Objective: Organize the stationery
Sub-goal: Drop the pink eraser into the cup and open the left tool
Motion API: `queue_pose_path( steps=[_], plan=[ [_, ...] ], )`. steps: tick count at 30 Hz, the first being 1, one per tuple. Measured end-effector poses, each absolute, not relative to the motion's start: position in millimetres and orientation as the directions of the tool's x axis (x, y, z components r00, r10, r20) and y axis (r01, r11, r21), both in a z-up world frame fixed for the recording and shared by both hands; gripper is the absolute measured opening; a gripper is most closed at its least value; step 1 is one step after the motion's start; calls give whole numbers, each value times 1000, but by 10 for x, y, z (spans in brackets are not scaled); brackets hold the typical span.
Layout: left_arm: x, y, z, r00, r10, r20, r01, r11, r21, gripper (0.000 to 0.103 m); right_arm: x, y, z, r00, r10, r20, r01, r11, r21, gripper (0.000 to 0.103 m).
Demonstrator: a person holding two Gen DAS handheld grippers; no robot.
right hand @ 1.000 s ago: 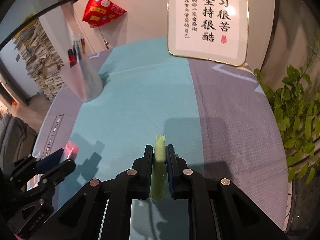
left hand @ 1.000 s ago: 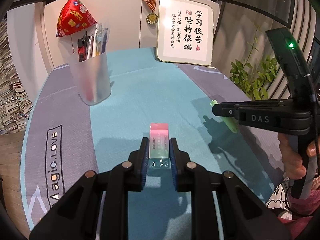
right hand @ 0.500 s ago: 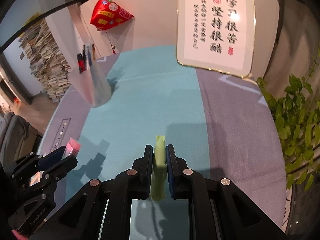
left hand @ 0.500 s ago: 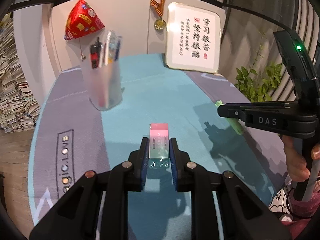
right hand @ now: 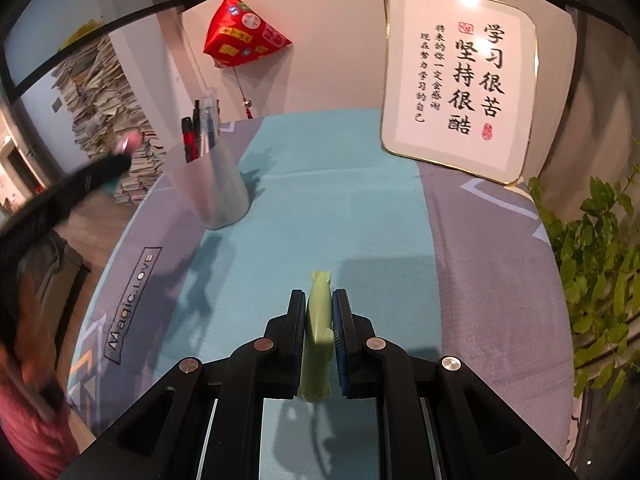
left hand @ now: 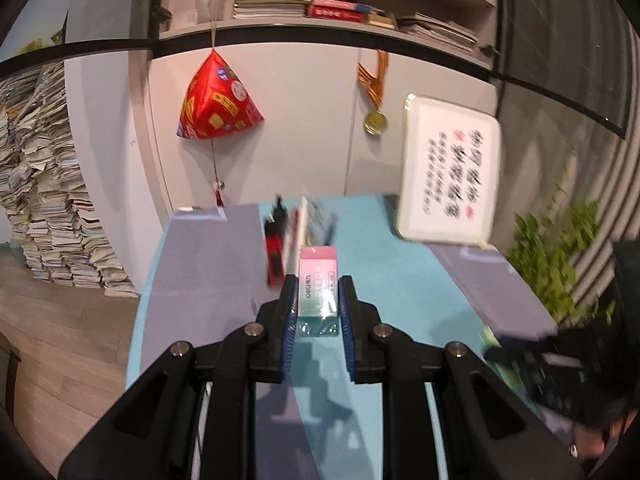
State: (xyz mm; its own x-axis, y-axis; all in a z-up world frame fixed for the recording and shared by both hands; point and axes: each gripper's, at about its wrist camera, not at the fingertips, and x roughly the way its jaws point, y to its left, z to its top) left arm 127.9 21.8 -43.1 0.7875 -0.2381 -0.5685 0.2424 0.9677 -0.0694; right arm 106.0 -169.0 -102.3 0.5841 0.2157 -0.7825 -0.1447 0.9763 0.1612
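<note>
- My left gripper [left hand: 318, 304] is clamped on a pink-and-mint rectangular eraser in a printed sleeve [left hand: 318, 286]; the blue-lined pads [left hand: 291, 312] press its two long sides, and its pink end sticks out past the fingertips.
- My right gripper [right hand: 319, 312] is pinched tight on a pale green, flat plastic stationery piece with a notched tip [right hand: 318, 320]. It stands on edge between the pads, its notched end pointing toward the frosted translucent plastic pen cup [right hand: 208, 184].
- In my left view, the eraser sits in front of the pens in that cup, a red-and-black marker [left hand: 274, 246] and a white pen [left hand: 298, 228] blurred just behind it. I cannot tell whether it is over the cup's mouth.
- In my right view, the left gripper shows as a dark blur to the left of the cup and above its rim level, the pink eraser end at its tip.
- The cup stands upright on the teal-and-grey desk mat [right hand: 332, 200], holding several pens.
- To the right of the cup, well apart, a gold-framed white calligraphy board [right hand: 460, 84] leans at the mat's far edge.
- Above and behind the cup a red pyramid-shaped ornament [right hand: 244, 36] hangs on the wall.
</note>
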Motion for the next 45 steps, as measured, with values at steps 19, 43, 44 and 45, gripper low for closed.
queue_pose_path(
  steps=[19, 43, 44, 45],
  plan=[
    [2040, 400, -634, 797, -142, -587, 77, 988, -134, 18, 1040, -2010, -1054, 590, 171, -789, -58, 984, 170, 14],
    [1770, 334, -755, 789, -143, -597, 123, 990, -75, 32, 1036, -1910, -1059, 582, 185, -792, -76, 982, 174, 14],
    [1755, 332, -759, 790, -140, -597, 124, 990, -69, 32, 1035, -1902, -1056, 582, 186, -792, -78, 982, 173, 14],
    [1741, 333, -760, 791, -140, -596, 125, 990, -66, 32, 1034, -1891, -1051, 583, 185, -791, -80, 982, 172, 14]
  ],
)
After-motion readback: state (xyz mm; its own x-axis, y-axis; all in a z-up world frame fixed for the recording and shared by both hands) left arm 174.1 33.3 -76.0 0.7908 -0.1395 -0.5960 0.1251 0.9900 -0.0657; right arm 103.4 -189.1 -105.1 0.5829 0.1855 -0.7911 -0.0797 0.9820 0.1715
